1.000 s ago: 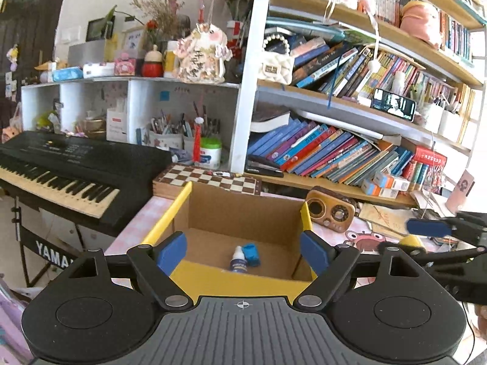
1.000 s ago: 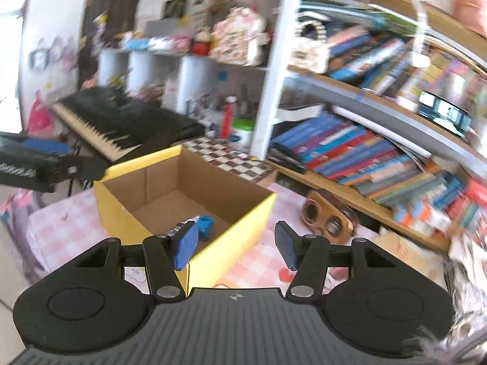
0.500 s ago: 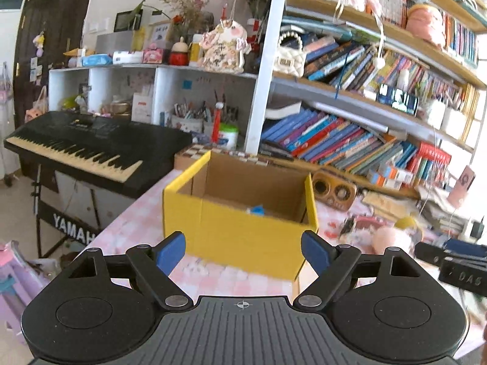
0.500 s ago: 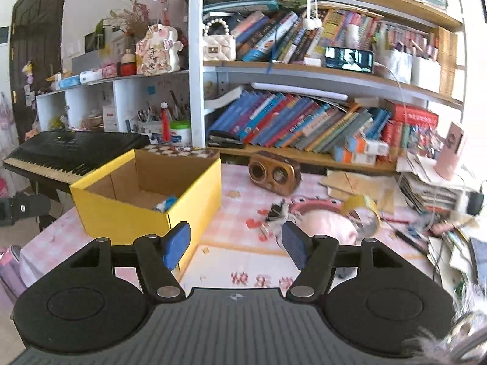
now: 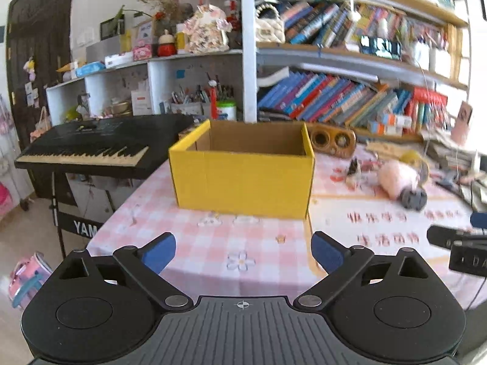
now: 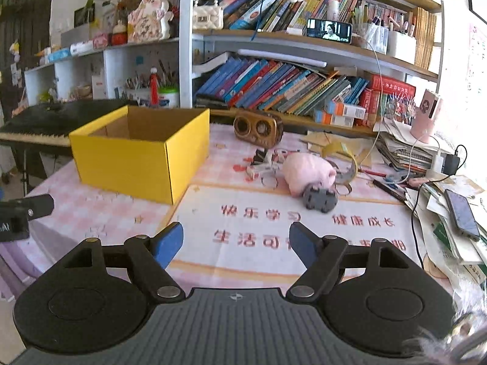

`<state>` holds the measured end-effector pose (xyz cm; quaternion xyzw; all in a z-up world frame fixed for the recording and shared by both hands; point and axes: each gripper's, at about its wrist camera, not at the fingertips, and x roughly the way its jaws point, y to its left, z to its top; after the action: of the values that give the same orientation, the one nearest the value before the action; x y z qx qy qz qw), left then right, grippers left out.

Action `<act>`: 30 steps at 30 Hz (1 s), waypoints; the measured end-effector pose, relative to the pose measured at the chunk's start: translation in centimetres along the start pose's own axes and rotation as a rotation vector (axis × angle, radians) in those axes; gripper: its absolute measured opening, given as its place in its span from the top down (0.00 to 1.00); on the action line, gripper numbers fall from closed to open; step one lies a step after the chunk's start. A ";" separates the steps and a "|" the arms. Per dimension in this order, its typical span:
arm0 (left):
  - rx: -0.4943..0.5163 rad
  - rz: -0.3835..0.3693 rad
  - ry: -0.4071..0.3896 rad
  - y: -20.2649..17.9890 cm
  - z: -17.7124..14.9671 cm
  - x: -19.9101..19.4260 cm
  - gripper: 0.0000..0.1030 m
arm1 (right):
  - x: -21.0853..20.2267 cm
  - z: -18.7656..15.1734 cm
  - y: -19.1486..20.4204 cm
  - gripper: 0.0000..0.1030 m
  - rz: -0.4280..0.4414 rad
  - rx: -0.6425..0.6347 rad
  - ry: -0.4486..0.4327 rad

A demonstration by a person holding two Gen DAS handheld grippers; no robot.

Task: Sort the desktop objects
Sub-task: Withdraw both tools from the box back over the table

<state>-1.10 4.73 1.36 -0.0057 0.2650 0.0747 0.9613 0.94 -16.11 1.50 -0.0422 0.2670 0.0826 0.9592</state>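
Observation:
An open yellow cardboard box (image 5: 243, 179) (image 6: 134, 164) stands on the pink checked tablecloth; its inside is hidden from this low angle. Right of it lie a pink plush toy (image 6: 307, 172) (image 5: 395, 176), a small grey toy car (image 6: 319, 197), a yellow tape roll (image 6: 342, 152) and small clutter (image 6: 261, 164). My left gripper (image 5: 243, 254) hovers near the table's front edge, well short of the box, its jaws opening with nothing between them. My right gripper (image 6: 236, 243) hangs over the mat with red lettering, jaws opening, empty.
A brown wooden speaker (image 6: 258, 127) sits behind the box. A black keyboard (image 5: 88, 149) stands left of the table. Bookshelves (image 6: 289, 85) line the back. Papers, cables and a phone (image 6: 462, 213) crowd the right edge.
Both grippers pulled back and sank from over the box to the front of the table. The small items in the box dropped out of sight. Both pairs of jaws spread wider.

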 end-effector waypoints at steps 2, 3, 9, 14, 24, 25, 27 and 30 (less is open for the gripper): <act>0.000 -0.019 0.018 -0.3 -0.4 -0.1 0.05 | -0.3 -0.4 0.0 0.26 0.002 0.001 0.009; 0.006 -0.031 0.024 -0.5 -0.5 -0.1 0.05 | -0.5 -0.7 0.1 0.25 0.005 -0.002 0.017; 0.065 -0.082 0.036 -1.9 -0.9 -0.4 0.05 | -1.0 -1.4 0.5 0.22 0.006 -0.013 0.033; 0.092 -0.126 0.059 -2.7 -1.2 -0.2 0.05 | -1.0 -1.6 0.1 0.22 -0.006 0.008 0.056; 0.127 -0.205 0.096 -4.4 -1.1 0.9 0.05 | -0.6 -2.1 -1.7 0.21 -0.050 0.062 0.088; 0.131 -0.213 0.099 -4.7 -1.0 1.0 0.05 | -0.6 -2.1 -1.9 0.21 -0.054 0.065 0.090; 0.137 -0.227 0.107 -5.2 -0.9 1.3 0.05 | -0.5 -2.1 -2.4 0.21 -0.065 0.072 0.096; 0.153 -0.254 0.117 -6.2 -0.7 1.9 0.05 | -0.4 -2.0 -3.3 0.20 -0.086 0.082 0.101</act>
<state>1.06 -1.18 -0.39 0.0297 0.3228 -0.0683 0.9435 0.20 -19.65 0.06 -0.0183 0.3160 0.0282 0.9481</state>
